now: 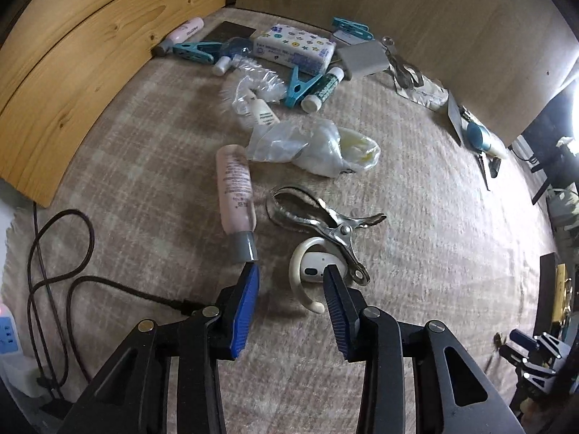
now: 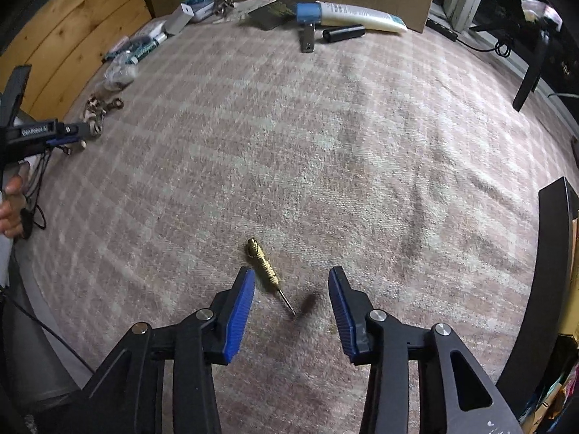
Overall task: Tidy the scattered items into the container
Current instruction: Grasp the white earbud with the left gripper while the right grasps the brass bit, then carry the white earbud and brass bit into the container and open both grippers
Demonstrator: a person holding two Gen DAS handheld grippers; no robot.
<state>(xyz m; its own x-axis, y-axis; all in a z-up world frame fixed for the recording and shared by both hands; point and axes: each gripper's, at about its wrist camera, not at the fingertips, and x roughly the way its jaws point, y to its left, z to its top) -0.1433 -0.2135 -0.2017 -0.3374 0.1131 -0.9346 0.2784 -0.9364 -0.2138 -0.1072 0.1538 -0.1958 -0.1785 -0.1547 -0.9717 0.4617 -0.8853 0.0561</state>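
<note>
The right gripper [image 2: 291, 291], jaws apart and empty, straddles the brass screwdriver [image 2: 266, 271], whose long axis runs diagonally between them, tip nearest the gripper

Glossy brass-looking screwdriver [image 2: 263, 261], woven rug [image 2: 325, 126]

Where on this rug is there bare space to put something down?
Bare rug stretches between the brass screwdriver and the white tube. It is crowded around the tissue pack, plastic bag, pink bottle and metal clip.
</note>
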